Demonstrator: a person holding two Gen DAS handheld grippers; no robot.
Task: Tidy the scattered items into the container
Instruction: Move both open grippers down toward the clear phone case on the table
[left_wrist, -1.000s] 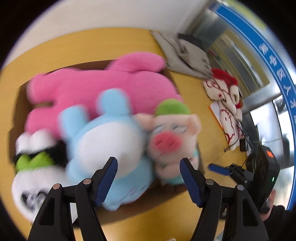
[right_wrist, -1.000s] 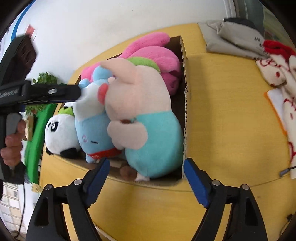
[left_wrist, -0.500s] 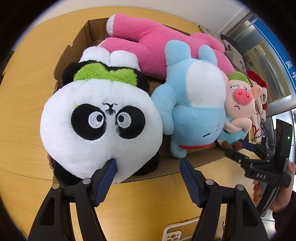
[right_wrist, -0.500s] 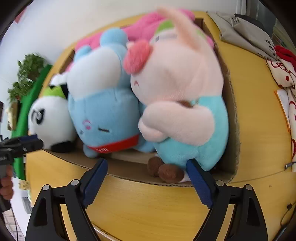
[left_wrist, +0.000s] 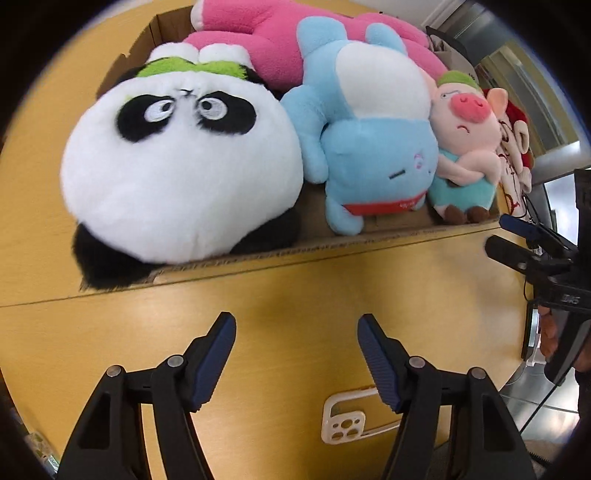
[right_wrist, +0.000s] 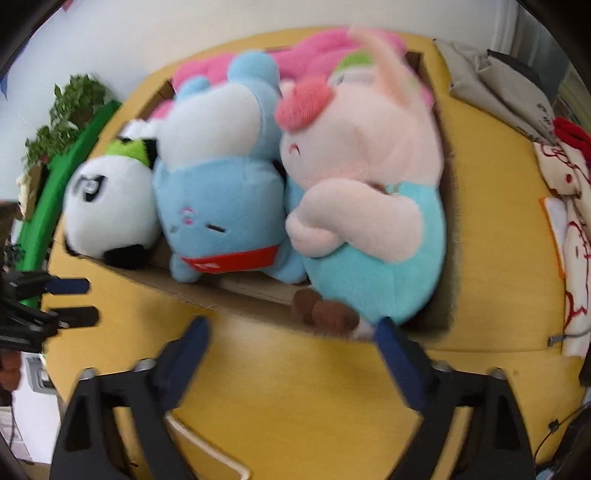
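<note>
A shallow cardboard box (left_wrist: 295, 254) (right_wrist: 229, 299) on the yellow table holds four plush toys: a panda (left_wrist: 177, 173) (right_wrist: 107, 206), a blue animal (left_wrist: 373, 147) (right_wrist: 221, 192), a pig in a teal outfit (left_wrist: 465, 147) (right_wrist: 369, 192) and a pink toy (left_wrist: 280, 40) (right_wrist: 317, 48) behind them. My left gripper (left_wrist: 297, 362) is open and empty over bare table in front of the box. My right gripper (right_wrist: 291, 354) is open and empty, its right finger close to the pig's feet. Each gripper shows at the edge of the other's view.
A white phone case (left_wrist: 343, 421) lies on the table near my left gripper. Folded cloths, grey (right_wrist: 498, 88) and red-and-white (right_wrist: 565, 206), lie right of the box. A green plant and board (right_wrist: 66, 147) stand at the left. The table edge is near.
Both grippers have drawn back from the box toward the table's near edge. The left view now shows bare table between the fingers instead of the panda.
</note>
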